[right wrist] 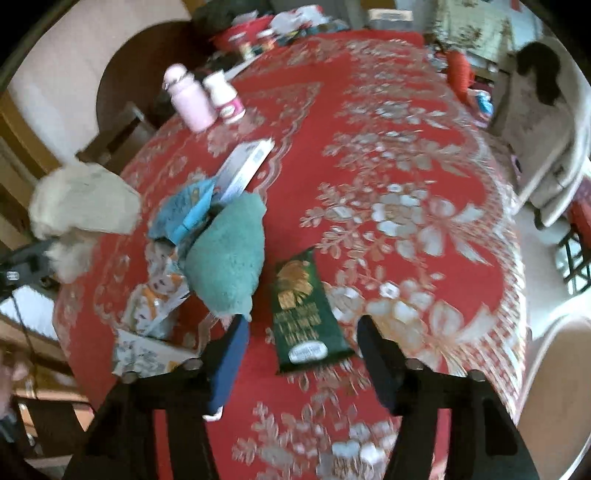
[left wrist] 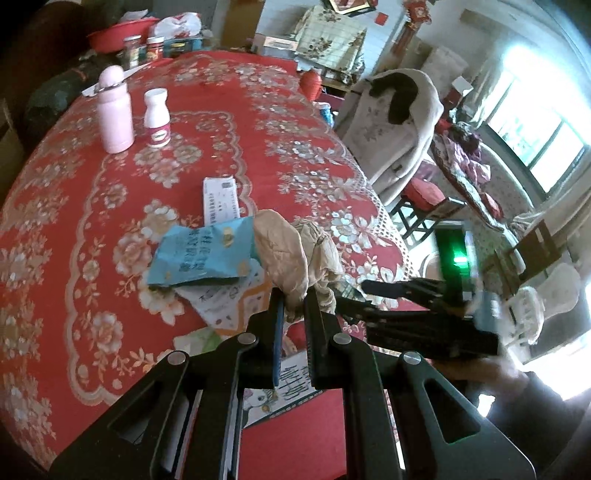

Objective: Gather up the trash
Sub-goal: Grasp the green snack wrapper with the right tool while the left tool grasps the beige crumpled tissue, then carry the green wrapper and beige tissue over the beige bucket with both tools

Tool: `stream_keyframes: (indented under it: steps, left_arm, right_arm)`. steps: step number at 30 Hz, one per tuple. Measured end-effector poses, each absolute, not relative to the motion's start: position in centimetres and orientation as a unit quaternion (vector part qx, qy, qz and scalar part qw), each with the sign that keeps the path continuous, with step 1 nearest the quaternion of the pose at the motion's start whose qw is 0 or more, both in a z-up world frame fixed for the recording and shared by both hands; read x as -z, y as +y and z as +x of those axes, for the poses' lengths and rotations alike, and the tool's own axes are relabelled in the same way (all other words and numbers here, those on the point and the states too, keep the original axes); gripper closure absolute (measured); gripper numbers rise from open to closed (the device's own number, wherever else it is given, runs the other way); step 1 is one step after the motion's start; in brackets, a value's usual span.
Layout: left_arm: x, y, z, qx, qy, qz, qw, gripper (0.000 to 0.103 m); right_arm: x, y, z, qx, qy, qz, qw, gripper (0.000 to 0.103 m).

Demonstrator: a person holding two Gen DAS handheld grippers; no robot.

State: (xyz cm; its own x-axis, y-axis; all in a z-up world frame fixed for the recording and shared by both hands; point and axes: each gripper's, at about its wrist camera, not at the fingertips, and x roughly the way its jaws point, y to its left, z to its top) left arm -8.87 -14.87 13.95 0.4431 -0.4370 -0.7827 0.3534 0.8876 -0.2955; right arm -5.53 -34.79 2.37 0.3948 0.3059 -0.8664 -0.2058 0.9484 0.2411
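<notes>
Left gripper (left wrist: 293, 299): jaws clamped on a crumpled beige paper wad (left wrist: 282, 254), held above the near edge of the table (left wrist: 258, 122). Right gripper (right wrist: 303, 332): jaws parted, nothing pinched; a fuzzy teal wad (right wrist: 229, 258) is seen beside its left finger; contact unclear. Flat green wrapper (right wrist: 306, 314) is blurred.

A round table (left wrist: 110, 229) covered by a red cloth with pale floral lace pattern fills the foreground. Beyond its far right edge stands a chair (left wrist: 399, 122) draped with a cream garment and a dark item. A bright window (left wrist: 535, 136) on the right admits strong daylight, overexposing that side. The rear wall (left wrist: 280, 18) is white and tiled; a floral-cloth-covered piece of furniture (left wrist: 332, 40) stands before it. In the right wrist view, a wooden chair (right wrist: 114, 136) sits at the table's left, and the floor (right wrist: 546, 288) appears pale.
</notes>
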Motion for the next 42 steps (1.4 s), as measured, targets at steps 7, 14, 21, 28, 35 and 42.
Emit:
stream_keyframes:
  steps: [7, 14, 21, 28, 35, 42]
  left_arm:
    - [-14.0, -15.6, -9.3, 0.242, 0.474, -0.050, 0.845, 0.095]
    - [-14.7, -19.9, -9.4, 0.291, 0.470, -0.036, 0.833, 0.095]
    - [-15.4, -26.0, -10.4, 0.350, 0.468, -0.007, 0.812, 0.095]
    - [-15.5, -32.0, -11.5, 0.391, 0.466, 0.024, 0.794, 0.095]
    - [-14.7, -38.2, -12.7, 0.423, 0.464, 0.055, 0.776, 0.095]
    - [-12.7, -43.6, -13.1, 0.444, 0.478, 0.070, 0.755, 0.095]
  right_arm:
    - [-1.2, -34.8, -5.0, -0.146, 0.530, 0.048, 0.834, 0.079]
    - [-5.0, -39.0, -7.6, -0.110, 0.489, 0.101, 0.860, 0.081]
    - [-7.6, -43.5, -11.4, -0.053, 0.460, 0.139, 0.875, 0.081]
    - [-8.9, -48.3, -15.0, 0.009, 0.439, 0.165, 0.883, 0.081]
    - [-9.1, -53.5, -18.8, 0.078, 0.431, 0.186, 0.879, 0.081]
    - [-7.3, -58.3, -21.4, 0.128, 0.440, 0.219, 0.861, 0.081]
